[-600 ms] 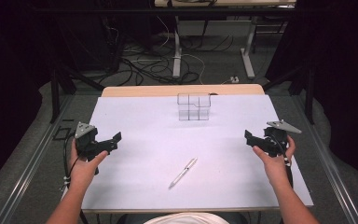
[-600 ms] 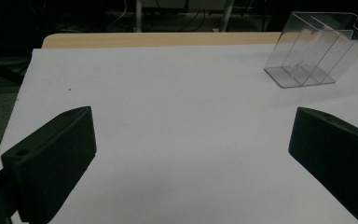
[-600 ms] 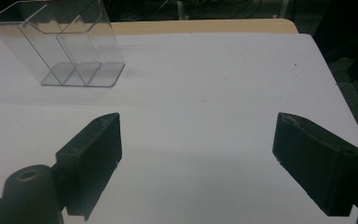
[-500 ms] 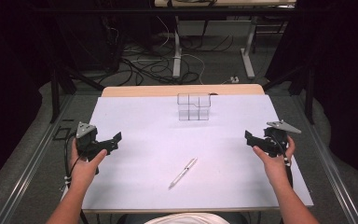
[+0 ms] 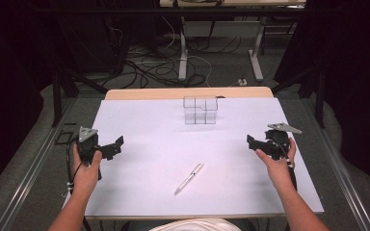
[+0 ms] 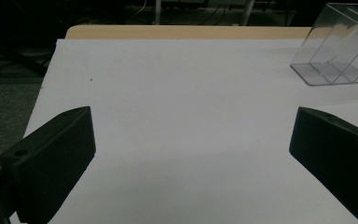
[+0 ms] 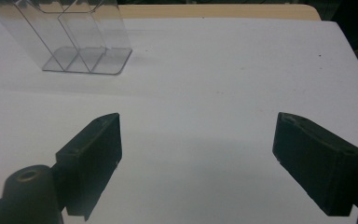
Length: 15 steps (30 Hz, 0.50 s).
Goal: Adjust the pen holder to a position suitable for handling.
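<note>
A white pen (image 5: 189, 178) lies flat near the front of the white surface (image 5: 149, 130), its long axis slanting from front-left to back-right. The left tongs (image 5: 117, 146) and right tongs (image 5: 251, 143) hover well apart at either side, both released wide, holding nothing.

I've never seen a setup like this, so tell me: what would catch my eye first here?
Probably the two black tools a person holds over the white table: the left hand-held gripper and the right hand-held gripper, one near each side edge, both with jaws wide open and empty. Between them lies a white pen, and a clear plastic organizer with compartments stands near the far edge.
</note>
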Motion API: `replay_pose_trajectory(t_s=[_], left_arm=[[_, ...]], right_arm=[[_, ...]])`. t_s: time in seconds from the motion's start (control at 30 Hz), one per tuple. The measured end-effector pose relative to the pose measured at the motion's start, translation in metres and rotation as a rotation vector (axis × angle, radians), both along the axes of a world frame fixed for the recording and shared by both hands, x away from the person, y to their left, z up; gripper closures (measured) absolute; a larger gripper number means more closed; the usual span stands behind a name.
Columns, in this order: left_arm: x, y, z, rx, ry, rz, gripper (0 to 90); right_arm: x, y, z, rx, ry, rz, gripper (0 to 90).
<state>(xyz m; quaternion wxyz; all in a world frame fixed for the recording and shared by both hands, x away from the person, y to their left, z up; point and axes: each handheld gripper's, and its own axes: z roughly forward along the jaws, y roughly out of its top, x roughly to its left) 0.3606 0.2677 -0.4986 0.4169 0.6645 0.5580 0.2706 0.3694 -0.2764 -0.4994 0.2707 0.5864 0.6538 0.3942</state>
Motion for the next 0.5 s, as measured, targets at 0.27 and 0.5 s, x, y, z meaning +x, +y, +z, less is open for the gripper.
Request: replay_pose_trajectory(t_s=[0.27,0.5], left_arm=[[0.003,0.001,-0.004,0.023,0.022,0.019,0.3],[0.003,-0.001,-0.005,0.039,0.041,0.015,0.3]], right_arm=[[0.015,0.017,0.005,-0.018,0.023,0.046,16.6],[0.032,0.034,0.017,-0.013,0.035,0.081,17.5]])
